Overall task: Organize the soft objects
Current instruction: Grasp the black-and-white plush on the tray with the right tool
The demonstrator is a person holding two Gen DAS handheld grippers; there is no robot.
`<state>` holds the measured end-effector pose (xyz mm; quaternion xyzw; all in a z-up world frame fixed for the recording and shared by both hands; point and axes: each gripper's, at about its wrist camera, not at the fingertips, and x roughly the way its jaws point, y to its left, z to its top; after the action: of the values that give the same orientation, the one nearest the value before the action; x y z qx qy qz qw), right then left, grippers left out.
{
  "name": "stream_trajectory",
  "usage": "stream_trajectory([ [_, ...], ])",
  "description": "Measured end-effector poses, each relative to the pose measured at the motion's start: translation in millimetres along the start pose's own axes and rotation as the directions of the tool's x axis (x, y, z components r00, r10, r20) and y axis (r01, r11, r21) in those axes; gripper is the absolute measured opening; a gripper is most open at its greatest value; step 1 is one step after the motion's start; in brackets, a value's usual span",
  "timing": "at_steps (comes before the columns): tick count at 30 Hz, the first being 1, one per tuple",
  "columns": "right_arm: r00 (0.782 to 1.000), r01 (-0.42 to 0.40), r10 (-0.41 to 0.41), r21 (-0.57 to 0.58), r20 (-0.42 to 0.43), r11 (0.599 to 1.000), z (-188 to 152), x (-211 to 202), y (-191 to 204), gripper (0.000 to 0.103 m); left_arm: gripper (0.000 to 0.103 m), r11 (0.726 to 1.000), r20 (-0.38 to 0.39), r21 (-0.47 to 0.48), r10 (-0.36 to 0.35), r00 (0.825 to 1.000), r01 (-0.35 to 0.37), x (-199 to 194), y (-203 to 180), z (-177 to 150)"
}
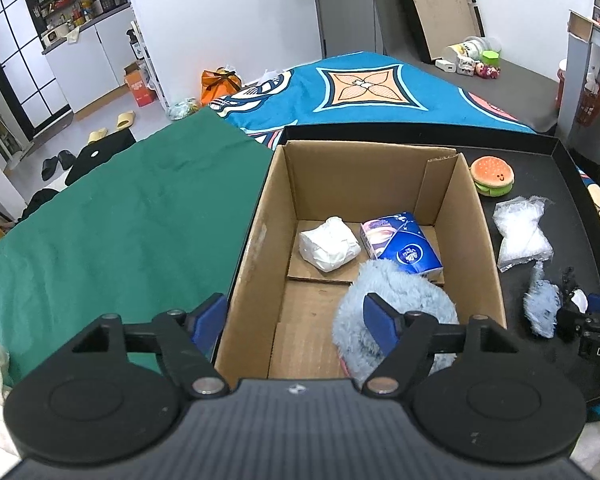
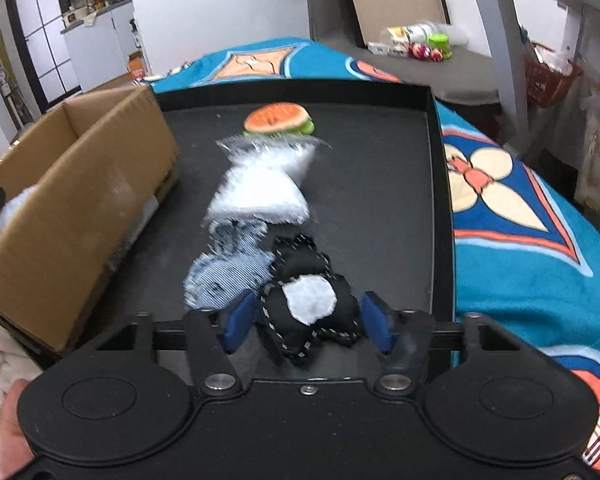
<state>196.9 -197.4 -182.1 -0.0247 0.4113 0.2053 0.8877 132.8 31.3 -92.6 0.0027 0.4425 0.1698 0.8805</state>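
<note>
A cardboard box [image 1: 260, 216] stands in a black tray [image 1: 580, 216]. Inside lie a white wrapped bundle [image 1: 329, 249], a blue tissue pack [image 1: 404, 244] and a fluffy light-blue toy [image 1: 396, 292]. My left gripper [image 1: 296, 320] is open above the box's near left corner; its right finger overlaps the fluffy toy. In the right wrist view, my right gripper [image 2: 306, 322] is open with a black plush with a white patch [image 2: 308, 300] between its fingers. A blue striped plush [image 2: 228, 272], a clear plastic bag [image 2: 264, 184] and a burger toy [image 2: 278, 119] lie beyond it.
A green cloth [image 1: 112, 224] covers the surface left of the box. A blue patterned blanket [image 2: 520, 240] lies to the right of the tray and behind it. The box [image 2: 76, 192] stands left of the right gripper. Jars and small toys [image 1: 472, 56] sit on the far surface.
</note>
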Motion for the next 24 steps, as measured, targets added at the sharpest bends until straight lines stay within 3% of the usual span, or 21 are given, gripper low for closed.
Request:
stream_trajectory([
  [4, 1.0, 0.015, -0.015, -0.003, 0.013, 1.0, -0.9, -3.9, -0.7, 0.039, 0.075, 1.0, -0.001, 0.002, 0.003, 1.0, -0.003, 0.1, -0.6, -0.4],
  [8, 1.0, 0.004, -0.004, -0.014, 0.029, 1.0, 1.3, -9.7, 2.4, 0.037, 0.075, 1.0, -0.001, 0.0, -0.003, 1.0, 0.003, -0.1, 0.2, -0.4],
  [24, 0.991, -0.031, 0.034, -0.024, 0.132, 0.999, 30.5, -36.3, 20.0, 0.036, 0.075, 1.0, 0.001, -0.019, -0.013, 1.0, 0.013, -1.1, 16.2, -2.0],
])
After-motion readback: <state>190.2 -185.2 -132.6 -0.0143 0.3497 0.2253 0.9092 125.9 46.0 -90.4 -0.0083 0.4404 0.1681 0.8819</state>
